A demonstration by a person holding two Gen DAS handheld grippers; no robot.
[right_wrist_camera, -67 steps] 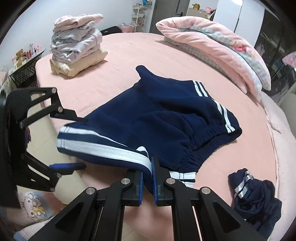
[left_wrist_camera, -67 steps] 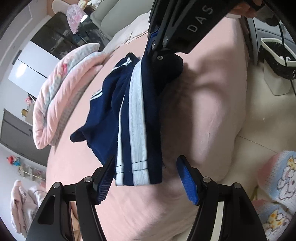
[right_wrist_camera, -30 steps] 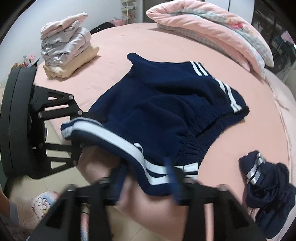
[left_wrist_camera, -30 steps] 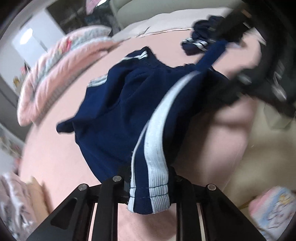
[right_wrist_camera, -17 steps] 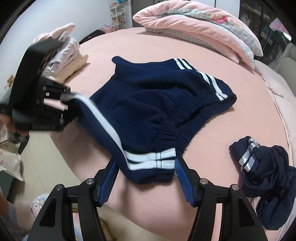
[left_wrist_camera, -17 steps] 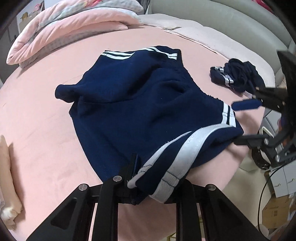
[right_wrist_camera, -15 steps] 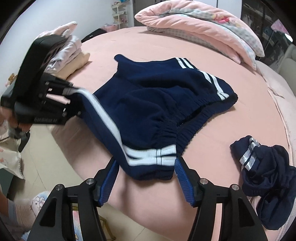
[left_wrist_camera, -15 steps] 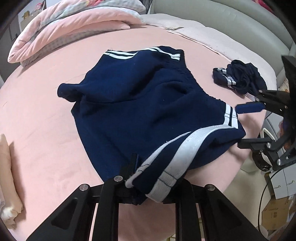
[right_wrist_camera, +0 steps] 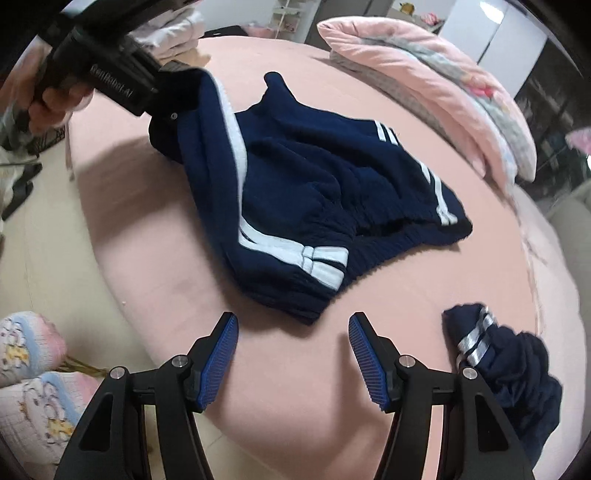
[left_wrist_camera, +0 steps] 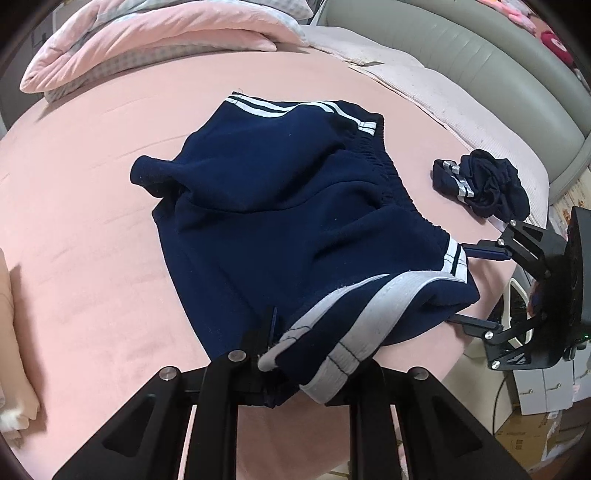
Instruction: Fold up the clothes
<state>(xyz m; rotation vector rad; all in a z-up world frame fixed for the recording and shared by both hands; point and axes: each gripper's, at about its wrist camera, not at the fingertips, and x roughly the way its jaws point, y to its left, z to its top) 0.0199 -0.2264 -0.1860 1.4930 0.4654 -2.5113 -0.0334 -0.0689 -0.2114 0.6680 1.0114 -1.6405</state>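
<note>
Navy shorts (right_wrist_camera: 306, 192) with white side stripes lie crumpled at the middle of the pink bed (right_wrist_camera: 424, 295). Their striped hem is pinched and lifted by the left gripper (left_wrist_camera: 295, 354). At 6 o'clock in the right wrist view, the right gripper (right_wrist_camera: 291, 347) hovers spread and empty. Another dark bundled garment (right_wrist_camera: 509, 365) sits at 4 o'clock; a folded pink quilt (right_wrist_camera: 436, 88) lies at 1 o'clock.

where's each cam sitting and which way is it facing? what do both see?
Left wrist: rides the left gripper, low at the bed's edge, looking across the bed toward the headboard; its fingers clamp the navy shorts.
Right wrist: rides the right gripper, fingers open over bare sheet, facing the folded clothes pile; a hand holding the left gripper shows.
Shared: shorts, crumpled navy garment, pink duvet.
</note>
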